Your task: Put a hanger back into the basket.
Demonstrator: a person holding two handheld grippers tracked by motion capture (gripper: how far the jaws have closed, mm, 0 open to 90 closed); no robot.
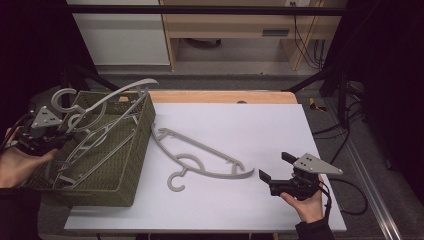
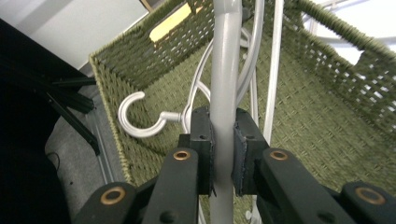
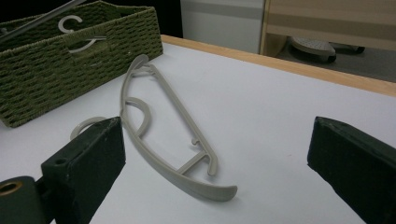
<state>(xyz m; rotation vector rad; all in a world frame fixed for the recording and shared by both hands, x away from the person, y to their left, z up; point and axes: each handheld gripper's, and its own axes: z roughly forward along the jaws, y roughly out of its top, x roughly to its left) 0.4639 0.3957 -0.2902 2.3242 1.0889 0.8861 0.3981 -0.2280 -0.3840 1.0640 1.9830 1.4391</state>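
Note:
A green woven basket (image 1: 140, 145) at the table's left holds several grey plastic hangers. My left gripper (image 1: 59, 139) is at the basket's left rim, shut on one grey hanger (image 1: 120, 92) that rises tilted out of it. In the left gripper view the jaws (image 2: 223, 158) clamp that hanger's bar (image 2: 224, 70), with a hook (image 2: 135, 121) beside them. Another grey hanger (image 1: 200, 160) lies flat on the white table (image 1: 260, 125). My right gripper (image 1: 275, 166) is open, just right of that hanger's end. In the right gripper view the hanger (image 3: 181, 112) lies ahead between the spread jaws (image 3: 219, 135).
The table's wooden back edge (image 1: 225, 96) runs behind the white surface. Beyond it stand a white cabinet (image 1: 125, 35) and wooden shelving (image 1: 240, 25). Cables (image 1: 350, 200) trail on the floor at the right. The basket wall (image 3: 56, 79) stands left of the flat hanger.

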